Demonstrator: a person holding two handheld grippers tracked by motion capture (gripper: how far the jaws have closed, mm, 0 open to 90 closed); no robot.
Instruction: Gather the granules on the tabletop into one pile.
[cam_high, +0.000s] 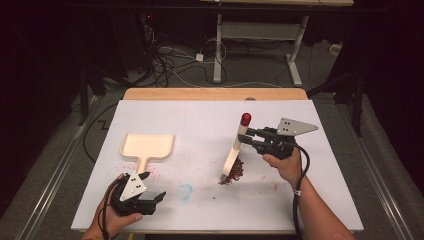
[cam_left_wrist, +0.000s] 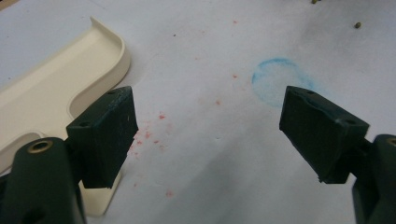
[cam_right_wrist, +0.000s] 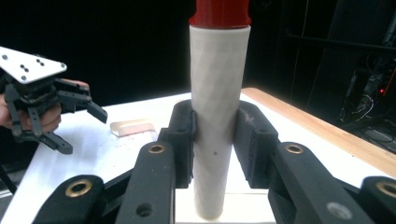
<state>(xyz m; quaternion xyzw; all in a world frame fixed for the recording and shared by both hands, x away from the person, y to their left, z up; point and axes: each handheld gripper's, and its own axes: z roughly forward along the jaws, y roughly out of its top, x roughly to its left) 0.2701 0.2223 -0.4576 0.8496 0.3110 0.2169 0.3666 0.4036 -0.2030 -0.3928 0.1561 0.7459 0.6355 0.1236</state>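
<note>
A brush with a white handle (cam_high: 236, 150) and a red cap (cam_high: 245, 119) stands tilted on the white board, its lower end in a pile of dark red crumbs (cam_high: 234, 173). My right gripper (cam_high: 248, 136) is shut on the handle just below the cap; in the right gripper view both pads (cam_right_wrist: 180, 140) press on the white handle (cam_right_wrist: 218, 84). A cream dustpan (cam_high: 148, 145) lies at the left, its handle pointing toward me. My left gripper (cam_high: 155, 184) rests open near that handle. In the left gripper view the left gripper (cam_left_wrist: 208, 107) holds nothing, and the dustpan (cam_left_wrist: 56, 88) lies beside its left pad.
A faint blue ring (cam_high: 184, 191) and pink stains mark the white board (cam_high: 150, 110) between the dustpan and the crumbs. A wooden table edge (cam_high: 215, 93) shows behind the board. Beyond it are cables and a desk frame (cam_high: 218, 45) on the floor.
</note>
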